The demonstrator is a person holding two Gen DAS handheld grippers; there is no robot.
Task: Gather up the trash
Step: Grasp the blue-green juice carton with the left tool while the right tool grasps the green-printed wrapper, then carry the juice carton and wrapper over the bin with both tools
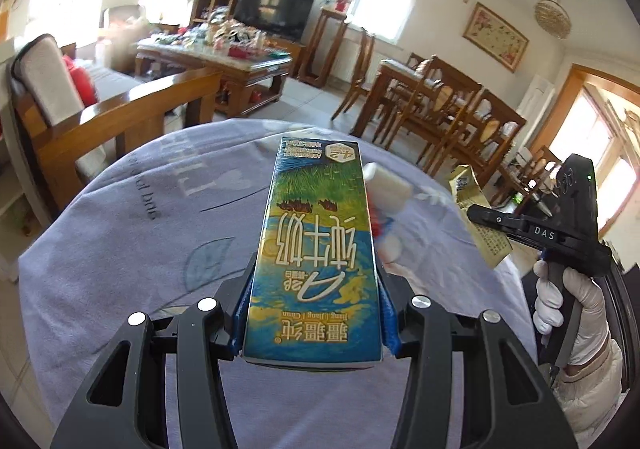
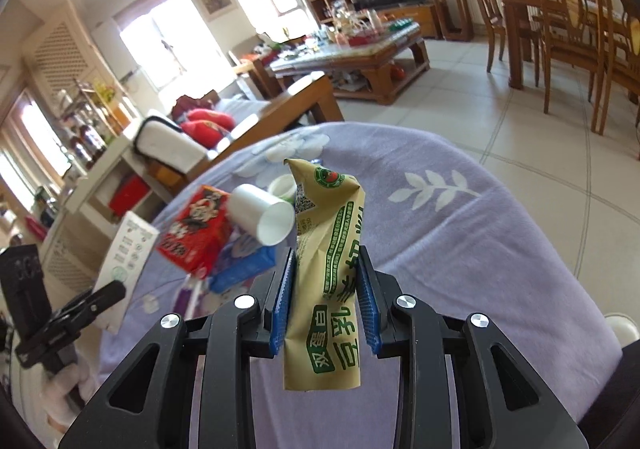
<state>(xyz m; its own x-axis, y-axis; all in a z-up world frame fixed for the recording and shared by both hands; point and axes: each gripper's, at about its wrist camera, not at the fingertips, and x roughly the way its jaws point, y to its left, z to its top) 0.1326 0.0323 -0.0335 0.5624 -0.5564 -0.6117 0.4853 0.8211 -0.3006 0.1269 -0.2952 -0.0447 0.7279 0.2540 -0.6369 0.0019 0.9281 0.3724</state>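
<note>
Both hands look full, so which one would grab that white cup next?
Neither yet. Once emptied, probably the right gripper: the cup lies just beyond its wrapper. The left gripper holds a carton.

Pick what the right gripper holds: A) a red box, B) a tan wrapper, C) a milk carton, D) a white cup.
B: the right gripper has its blue pads pressed on the crumpled tan wrapper, while the cup and red box lie on the table and the milk carton sits in the left gripper.
</note>
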